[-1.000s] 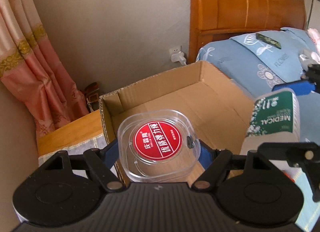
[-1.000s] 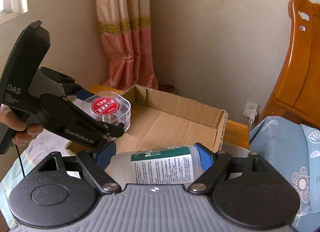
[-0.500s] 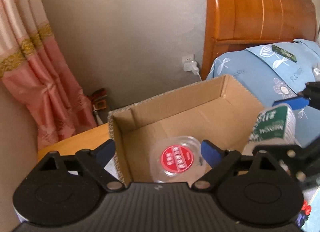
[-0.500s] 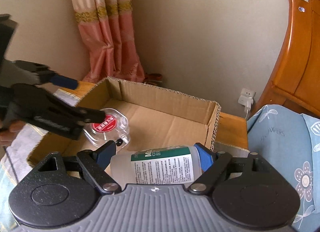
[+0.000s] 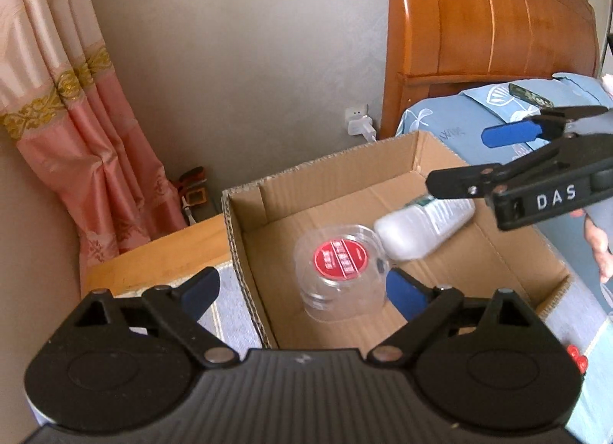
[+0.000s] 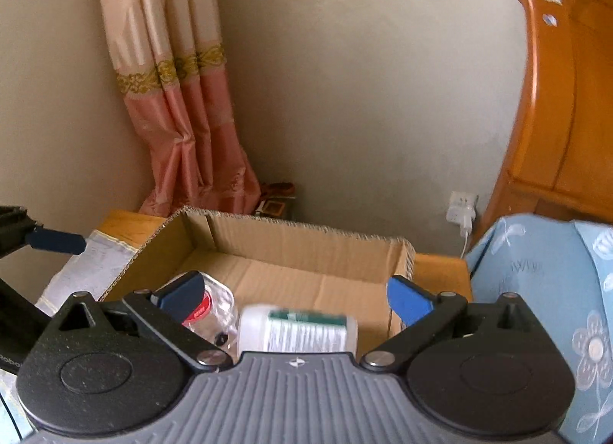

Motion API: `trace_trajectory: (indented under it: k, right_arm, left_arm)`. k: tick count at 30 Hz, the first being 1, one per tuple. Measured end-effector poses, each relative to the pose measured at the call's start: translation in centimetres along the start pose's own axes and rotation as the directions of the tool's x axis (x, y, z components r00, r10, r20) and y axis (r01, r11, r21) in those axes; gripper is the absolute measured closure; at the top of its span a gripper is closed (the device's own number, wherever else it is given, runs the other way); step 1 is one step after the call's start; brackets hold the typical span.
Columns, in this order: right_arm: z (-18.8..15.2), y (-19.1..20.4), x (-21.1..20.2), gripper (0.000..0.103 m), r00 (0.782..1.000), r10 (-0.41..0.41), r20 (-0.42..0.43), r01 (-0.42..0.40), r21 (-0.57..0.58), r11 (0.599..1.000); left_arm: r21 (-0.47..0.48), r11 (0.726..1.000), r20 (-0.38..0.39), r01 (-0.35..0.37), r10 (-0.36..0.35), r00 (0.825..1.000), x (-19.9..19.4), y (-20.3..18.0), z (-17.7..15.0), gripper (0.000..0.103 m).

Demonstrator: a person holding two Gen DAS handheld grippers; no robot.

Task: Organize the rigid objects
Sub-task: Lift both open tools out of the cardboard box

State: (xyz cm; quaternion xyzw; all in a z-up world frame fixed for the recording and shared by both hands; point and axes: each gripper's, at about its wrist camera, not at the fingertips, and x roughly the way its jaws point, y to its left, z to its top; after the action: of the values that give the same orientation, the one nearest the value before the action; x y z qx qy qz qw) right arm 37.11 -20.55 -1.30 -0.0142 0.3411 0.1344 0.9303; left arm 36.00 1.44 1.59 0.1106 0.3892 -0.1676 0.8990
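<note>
Already inside the cardboard box [image 5: 452,176]: clear case [image 5: 341,267] and white bottle [image 5: 421,225], touching; both tools spread apart, empty.

Left wrist view: close above the cardboard box [image 5: 440,191], facing the headboard [image 5: 490,18]. Right wrist view: close above it, facing the curtain [image 6: 180,99]. Both share the box interior.

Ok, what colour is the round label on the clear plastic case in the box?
Red with white lettering; the left wrist view shows it best.
</note>
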Motion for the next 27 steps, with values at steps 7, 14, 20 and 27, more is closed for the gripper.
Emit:
trace_trajectory:
  k: [7, 14, 20, 27]
  right_arm:
    - [-1.9, -0.3, -2.9, 0.000, 0.998, 0.019, -0.056, -0.017, 0.032, 0.999]
    - [-3.8, 1.0, -7.2, 0.000, 0.999, 0.024, -0.047, -0.024, -0.007, 1.000]
    - [-6.2, 1.6, -10.4, 0.000, 0.999, 0.004, -0.046, -0.006, -0.038, 0.999]
    - [-12.0, 1.4, -11.6, 0.000, 0.997, -0.011, -0.076, 0.009, -0.023, 1.000]
  left_arm:
    - [0.012, 1.000, 0.015, 0.023, -0.023, 1.000, -3.1, -1.7, -1.4, 0.009]
    - [0.047, 0.999, 0.038, 0.018, -0.019, 0.999, -6.7, -3.8, -3.3, 0.009]
    - [0.033, 0.999, 0.063, 0.021, -0.023, 0.998, -9.4, -5.1, -5.6, 0.006]
    - [-0.030, 0.999, 0.098, 0.024, -0.021, 0.995, -11.2, -6.3, -10.1, 0.005]
